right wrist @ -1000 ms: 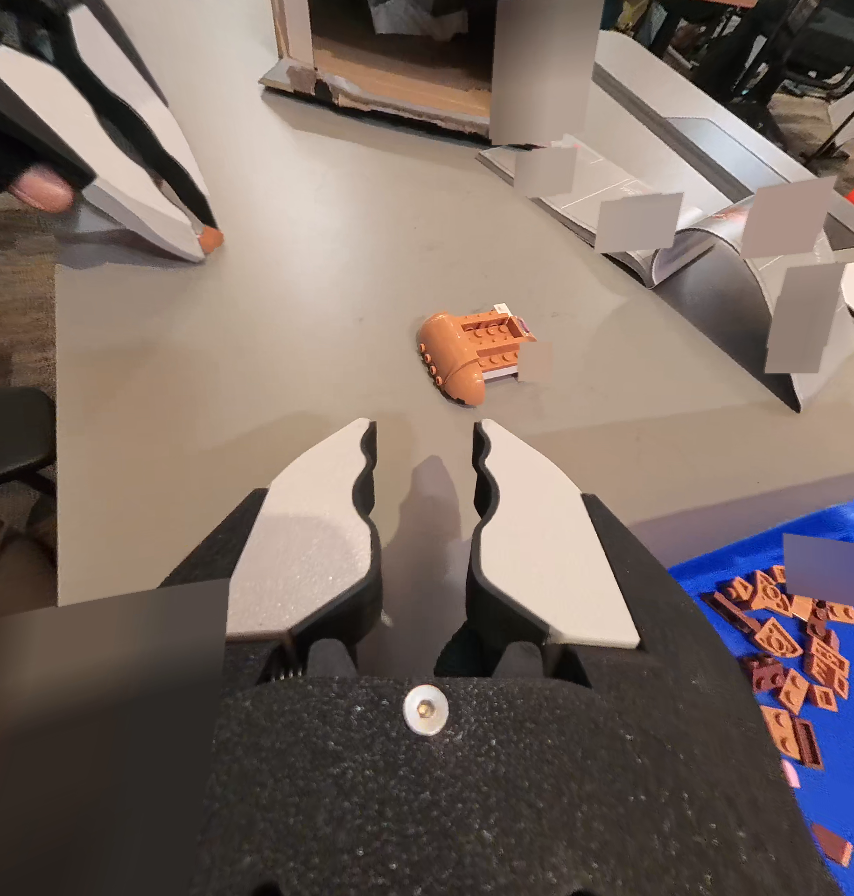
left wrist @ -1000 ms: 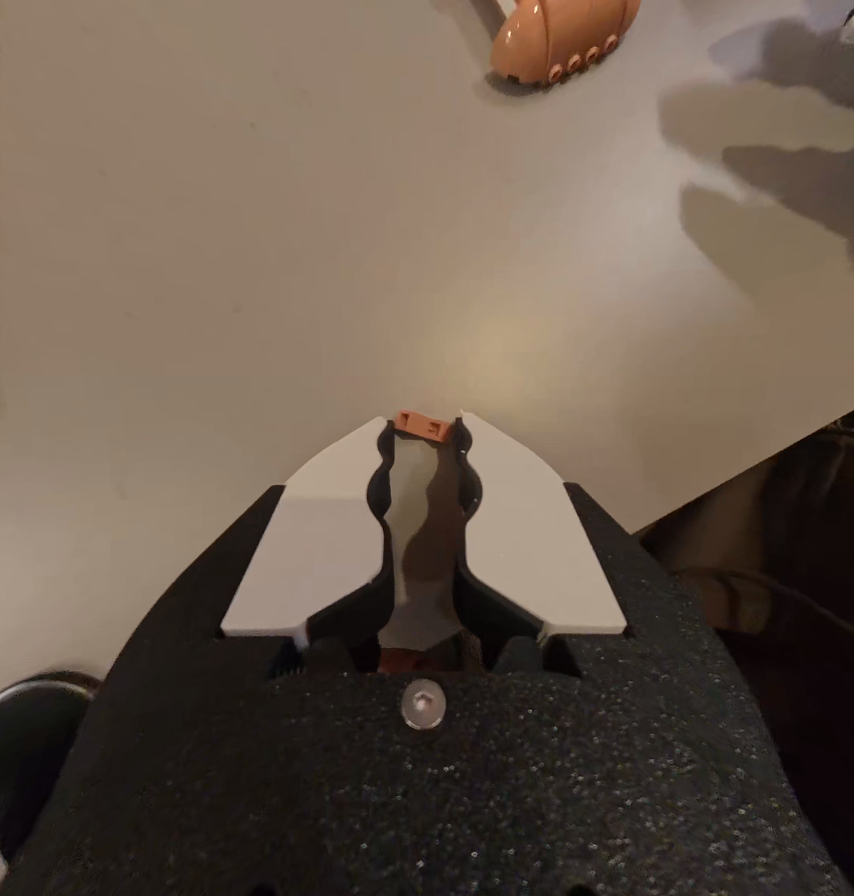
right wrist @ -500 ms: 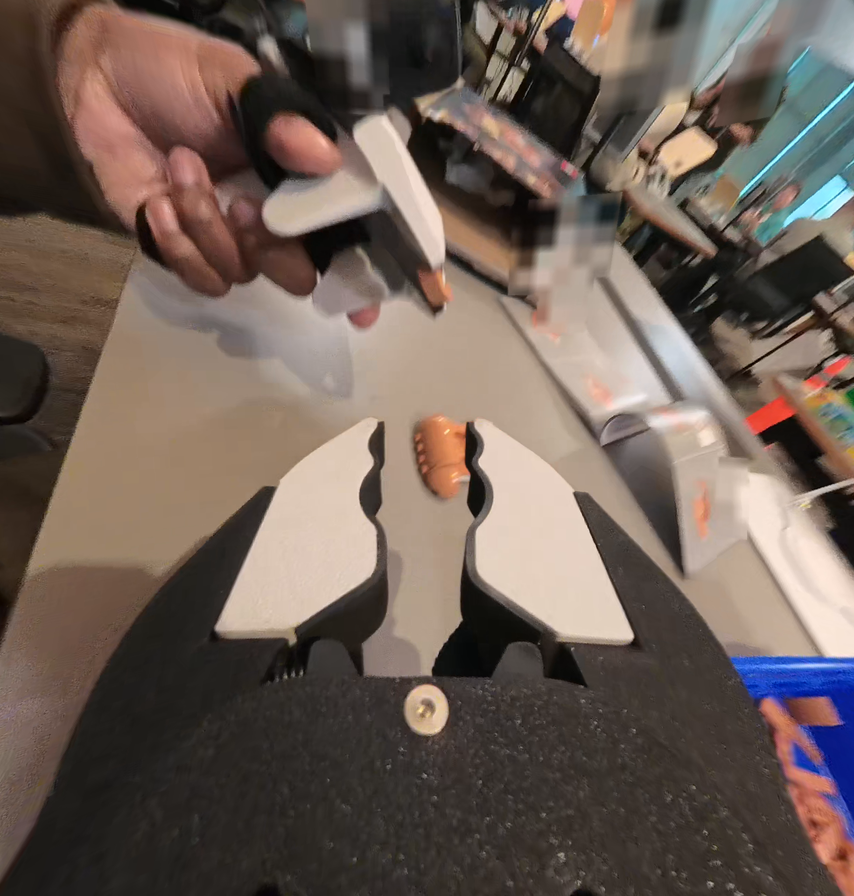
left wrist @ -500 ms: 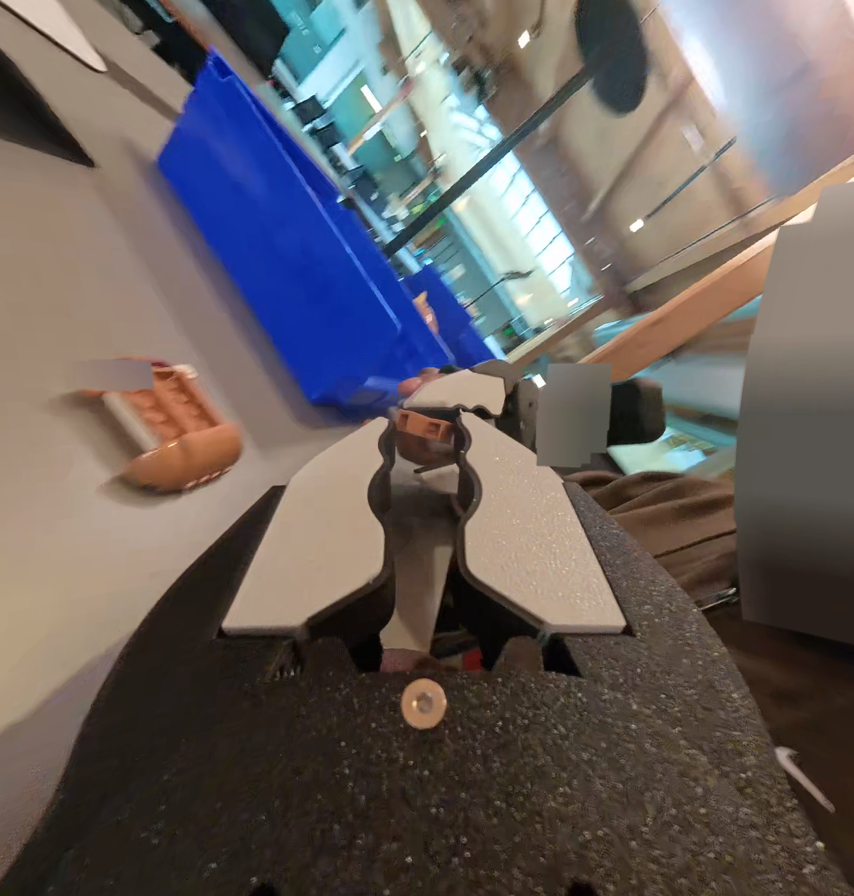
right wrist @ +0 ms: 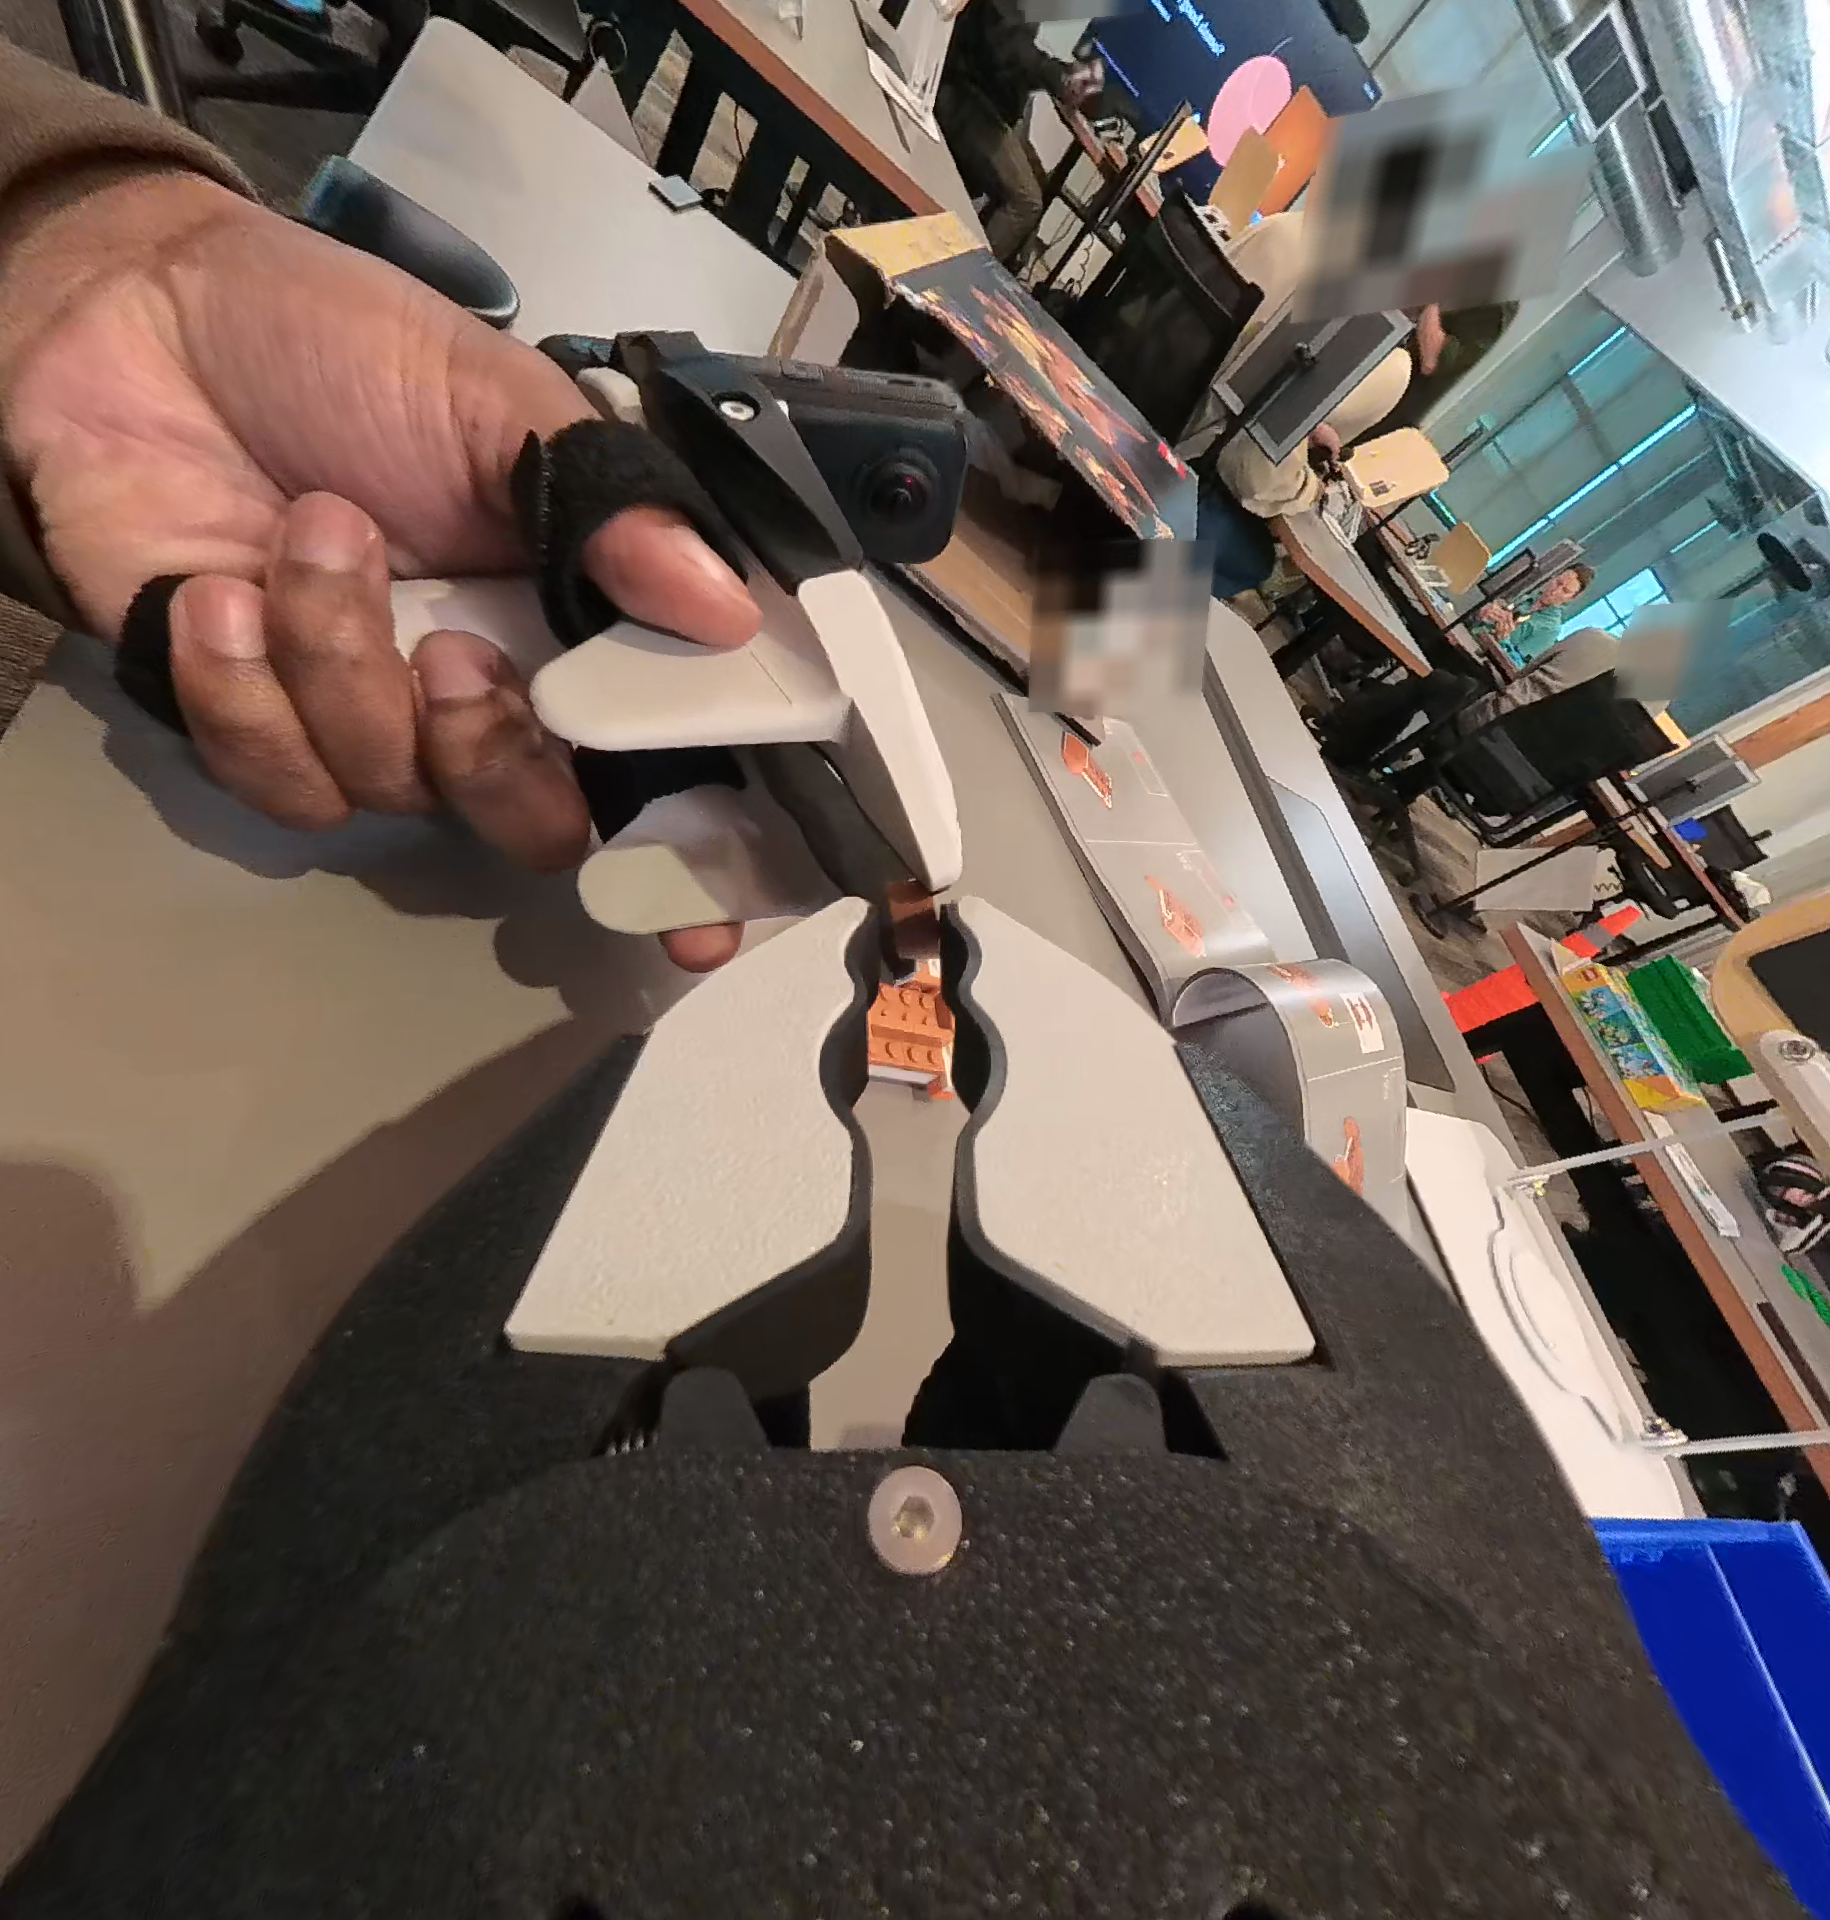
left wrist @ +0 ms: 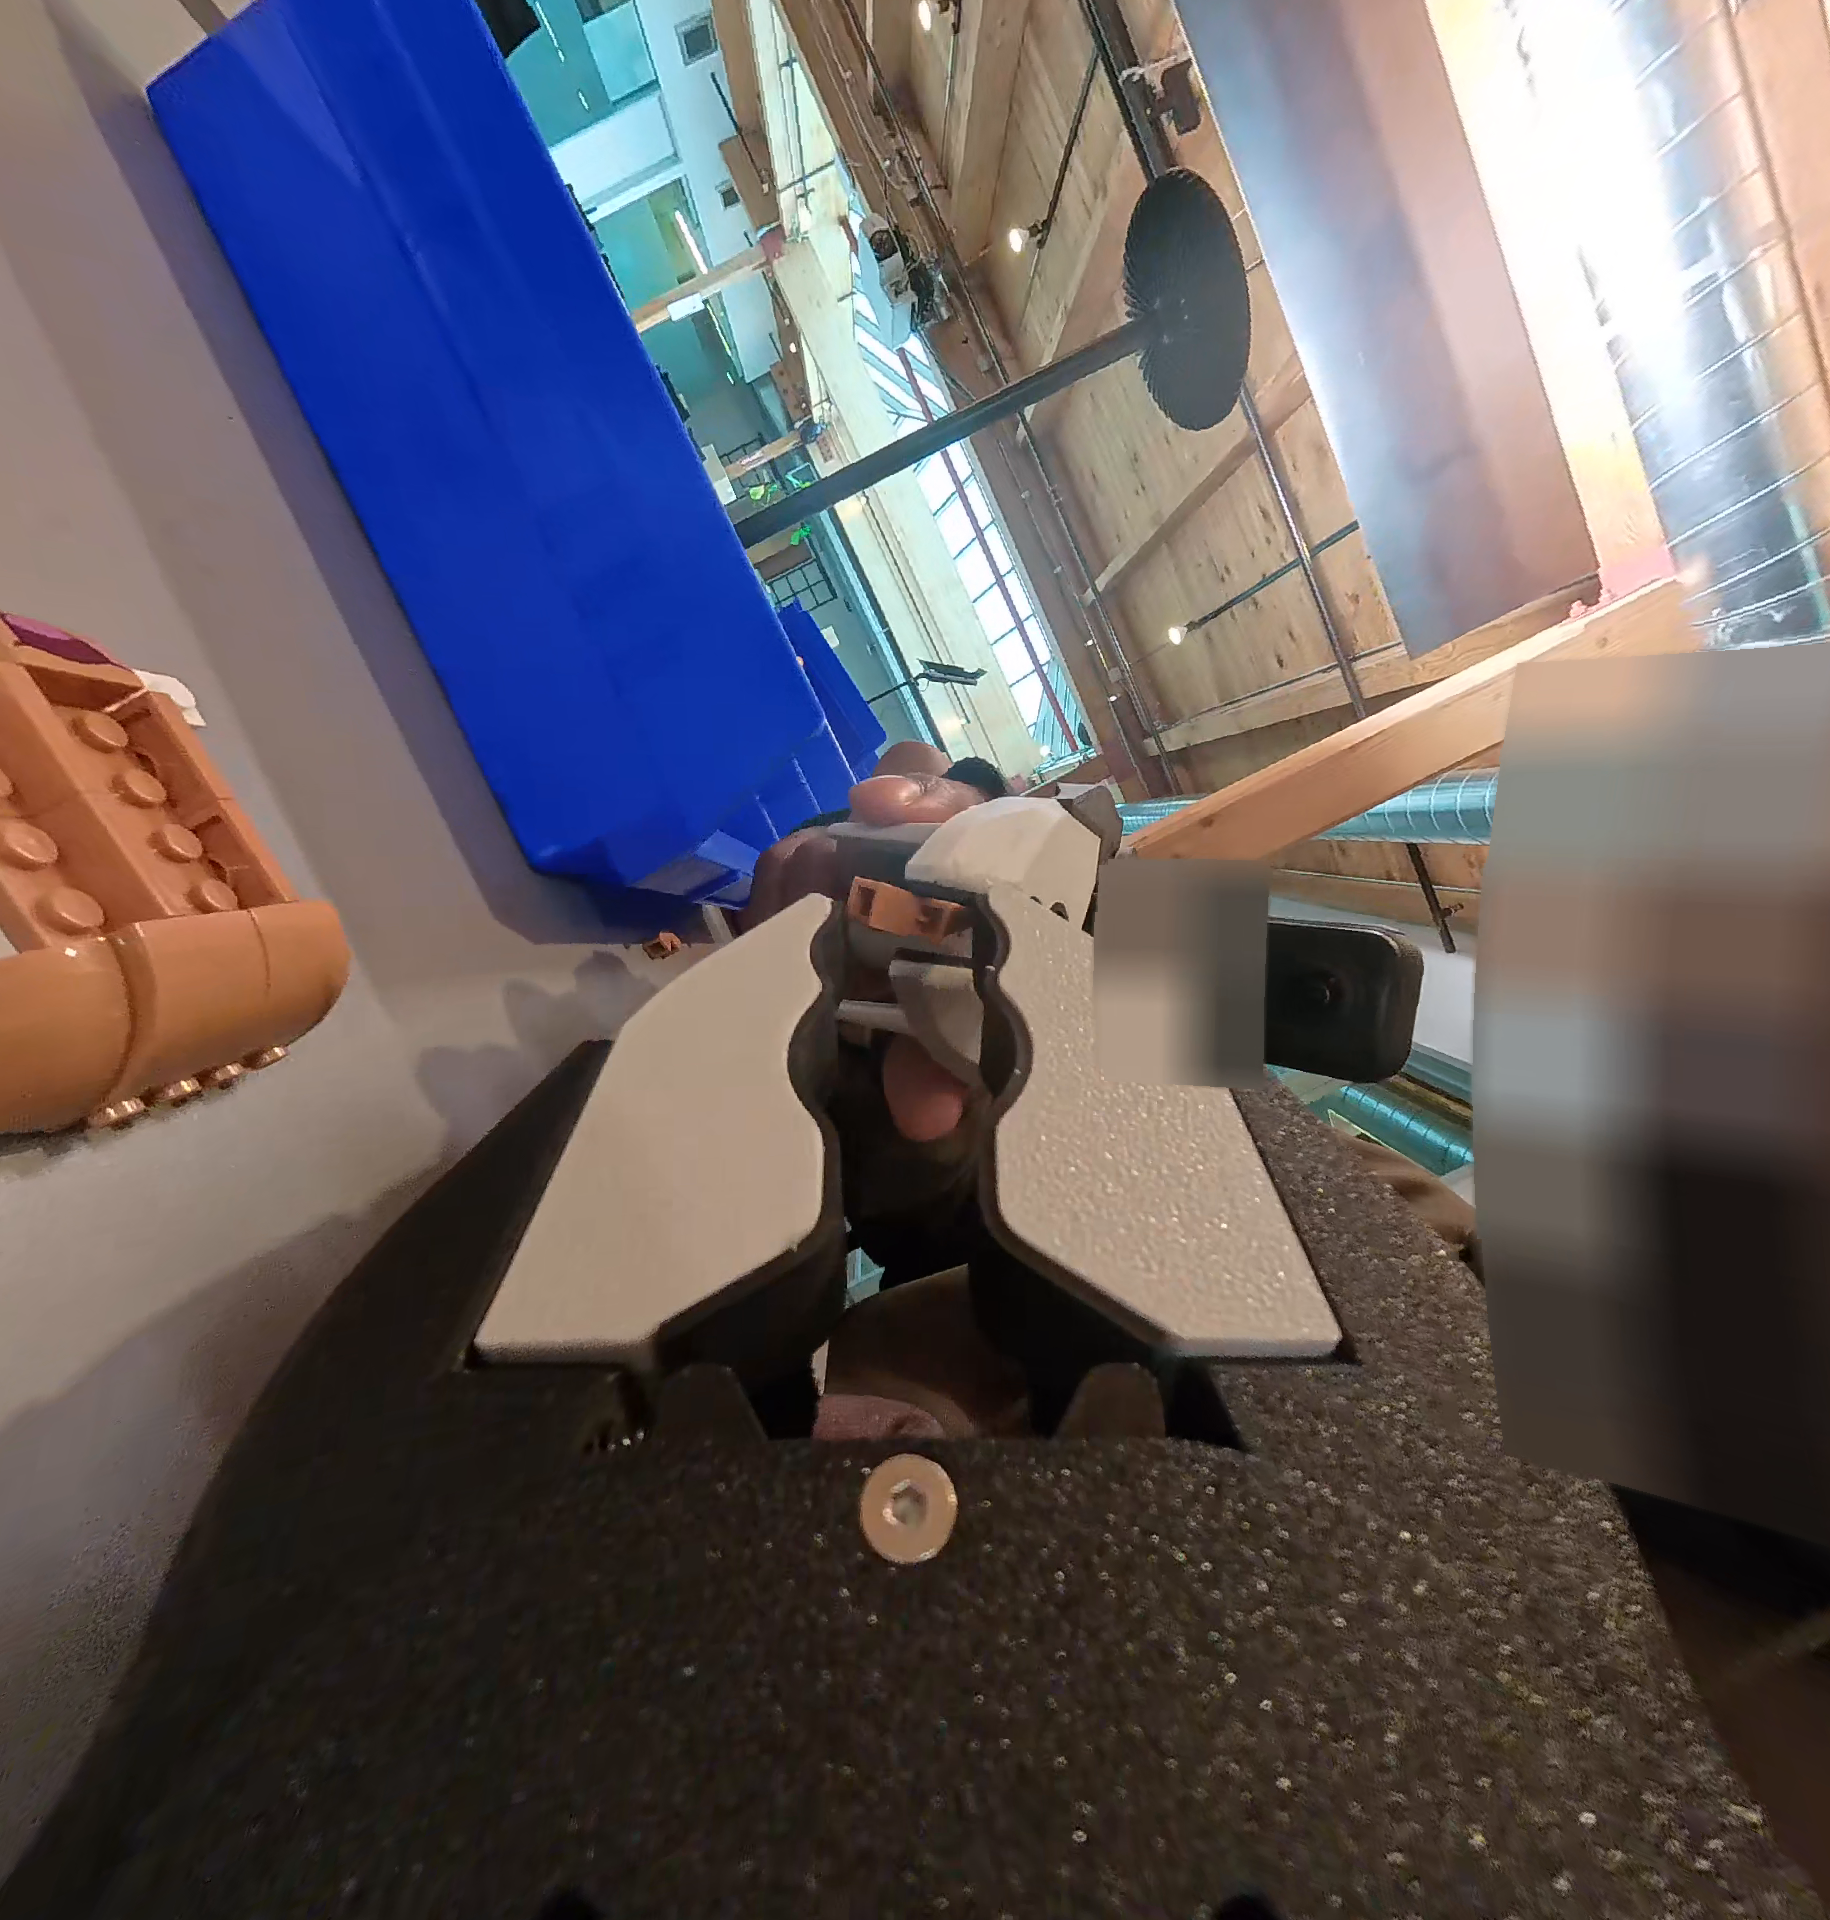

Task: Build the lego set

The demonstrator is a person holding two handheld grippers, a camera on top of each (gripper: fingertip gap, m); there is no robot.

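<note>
My left gripper (left wrist: 906, 920) is shut on a small orange-brown lego piece (left wrist: 903, 912) at its fingertips, held in the air. My right gripper (right wrist: 909, 925) faces it tip to tip, turned a quarter turn, and its jaws have closed narrowly around the same piece (right wrist: 911, 912). The left gripper (right wrist: 926, 883) shows in the right wrist view, held by a hand (right wrist: 267, 499). The orange lego build (left wrist: 111, 904) lies on the grey table (right wrist: 215, 987); it also shows through the right gripper's gap (right wrist: 911, 1029).
A blue bin (left wrist: 495, 447) stands on the table beyond the build; its corner shows in the right wrist view (right wrist: 1742, 1662). An open instruction booklet (right wrist: 1150, 821) and a cardboard box (right wrist: 1036, 374) lie farther back. People sit at desks in the background. Both grippers' tips are close together, under 4 cm apart.
Both grippers rose from the table and turned to face each other. The left one brought its piece to the right one's tips, and the right jaws narrowed around it.
</note>
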